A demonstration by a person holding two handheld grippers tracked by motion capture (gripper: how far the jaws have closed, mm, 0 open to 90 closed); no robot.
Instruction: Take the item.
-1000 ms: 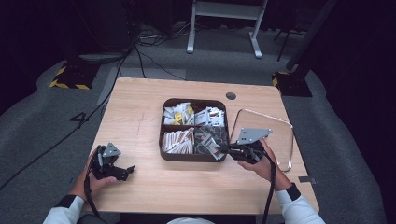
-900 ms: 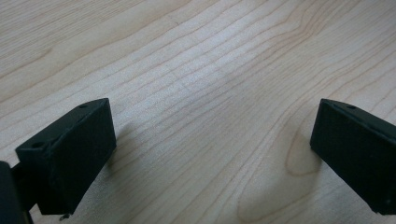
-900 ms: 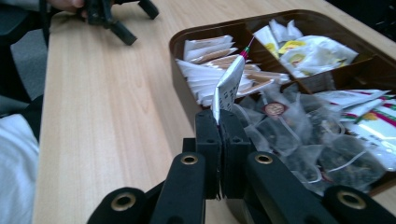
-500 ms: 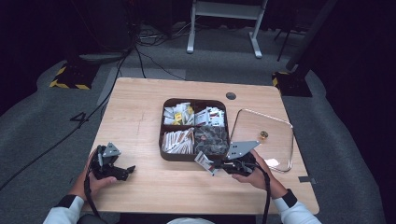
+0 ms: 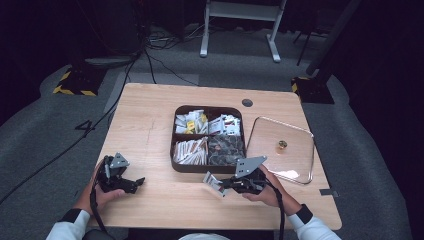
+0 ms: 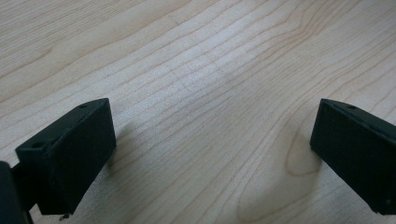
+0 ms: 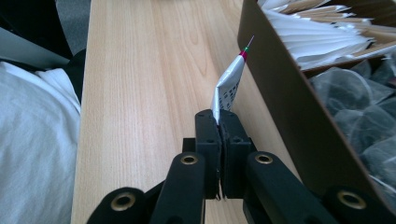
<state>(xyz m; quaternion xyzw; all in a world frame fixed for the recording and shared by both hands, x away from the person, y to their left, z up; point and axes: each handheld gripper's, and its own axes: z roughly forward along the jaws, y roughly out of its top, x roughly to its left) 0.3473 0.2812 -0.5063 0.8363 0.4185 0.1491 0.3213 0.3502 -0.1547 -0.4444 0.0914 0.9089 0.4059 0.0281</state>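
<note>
Your right gripper (image 5: pixel 226 185): jaws pinched narrow on edge of small sachet (image 7: pixel 229 84), just ahead of jaw tips, off table, beside outer wall of brown compartment tray (image 7: pixel 299 112).

Risk: thin grip at corner only; quick swing likely lets sachet slip or twist out. Tray wall close alongside; may snag sachet tip.

Your left gripper (image 5: pixel 131 182): jaws spread wide, nothing between, low over bare table (image 6: pixel 196 70).

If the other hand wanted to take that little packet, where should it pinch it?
Probably the free far end of the packet, the one with the red and green tip. The right tool is shut on its near edge, so that end sticks out past the jaws over the table. The open left tool should come from the person's left, flat sides between its jaws.
</note>
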